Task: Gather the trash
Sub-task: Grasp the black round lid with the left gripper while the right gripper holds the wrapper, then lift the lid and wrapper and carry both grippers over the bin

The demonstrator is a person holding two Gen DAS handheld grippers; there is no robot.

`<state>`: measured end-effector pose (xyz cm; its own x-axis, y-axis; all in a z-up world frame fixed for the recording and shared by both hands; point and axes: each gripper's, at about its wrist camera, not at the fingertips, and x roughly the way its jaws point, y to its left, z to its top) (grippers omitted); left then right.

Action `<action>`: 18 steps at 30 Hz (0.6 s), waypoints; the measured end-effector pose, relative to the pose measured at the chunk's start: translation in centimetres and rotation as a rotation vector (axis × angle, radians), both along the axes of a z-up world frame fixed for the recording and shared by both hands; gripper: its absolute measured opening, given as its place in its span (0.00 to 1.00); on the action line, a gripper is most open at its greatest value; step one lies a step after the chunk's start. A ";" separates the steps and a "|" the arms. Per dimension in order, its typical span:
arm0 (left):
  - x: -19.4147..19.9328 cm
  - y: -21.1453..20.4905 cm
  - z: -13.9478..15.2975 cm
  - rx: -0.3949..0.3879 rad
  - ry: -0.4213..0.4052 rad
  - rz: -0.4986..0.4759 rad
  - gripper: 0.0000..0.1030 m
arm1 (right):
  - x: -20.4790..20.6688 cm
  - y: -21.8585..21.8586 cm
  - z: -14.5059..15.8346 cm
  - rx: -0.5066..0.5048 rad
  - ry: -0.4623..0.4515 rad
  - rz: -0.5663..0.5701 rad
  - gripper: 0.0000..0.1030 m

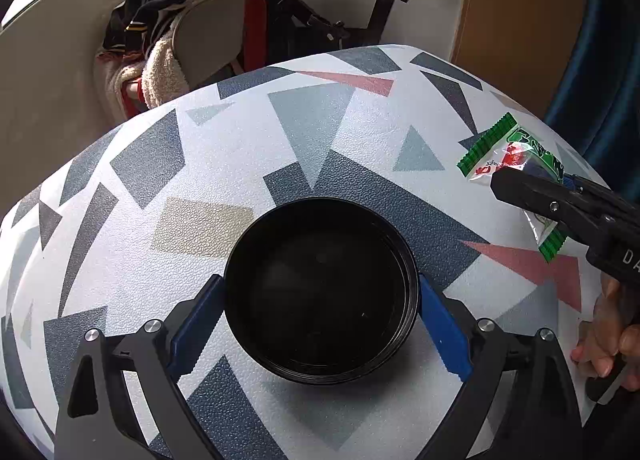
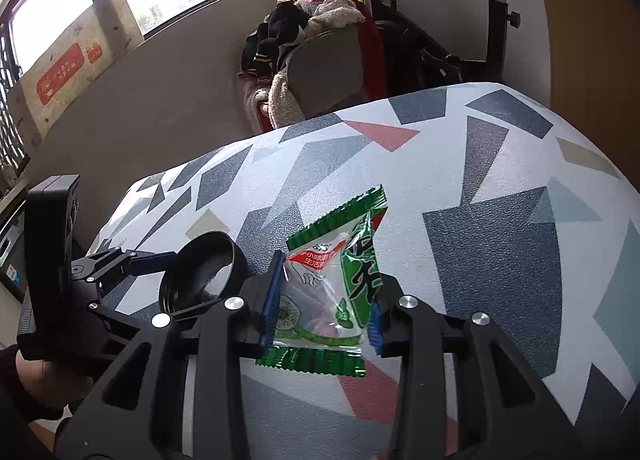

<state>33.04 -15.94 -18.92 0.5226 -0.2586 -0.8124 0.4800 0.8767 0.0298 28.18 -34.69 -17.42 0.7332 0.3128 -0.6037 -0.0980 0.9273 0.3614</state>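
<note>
**Spotter:** Where are you in the job?

**Operator:** I'm mid-pickup. My left gripper [image 1: 320,316] has its blue fingers [image 1: 444,330] spread wide around the black bowl [image 1: 320,292], one on each side of the rim. They look to be touching it, though I can't tell how firmly. The bowl sits on the patterned desk [image 1: 240,148].

**Spotter:** And the right?

**Operator:** The right gripper [image 2: 322,300] straddles the green snack wrapper [image 2: 332,284]. Its fingers are narrow, pinching the crinkled plastic between them, so I judge it held. The wrapper's lower end seems to touch the desk; I can't say whether it's lifted.

**Spotter:** Next move?

**Operator:** I reckon carry the wrapper left to the bowl and drop it in. That calls for a lift clear of the rim, then releasing over the opening.

**Spotter:** Do the views differ?

**Operator:** Yes. The left wrist view looks straight into the bowl, which appears empty, and shows the right gripper from the side, hiding the grip. The right wrist view shows the wrapper between both fingers, with the bowl looking tilted.
</note>
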 end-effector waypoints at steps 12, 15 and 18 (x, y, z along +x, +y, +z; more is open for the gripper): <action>-7.6 8.3 4.9 -0.114 -0.078 0.121 0.88 | -0.4 2.6 0.7 -0.173 0.003 -0.011 0.36; -10.5 10.5 5.8 -0.134 -0.087 0.148 0.88 | -0.8 3.8 1.5 -0.218 0.003 0.006 0.36; -13.3 12.6 6.7 -0.158 -0.094 0.171 0.88 | -2.6 4.4 3.4 -0.188 -0.040 0.012 0.36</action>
<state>19.72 -3.38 -12.19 0.6411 -0.2798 -0.7146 0.3258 0.9423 -0.0767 25.53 -30.26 -14.06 0.7549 0.2056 -0.6228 -0.1199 0.9768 0.1772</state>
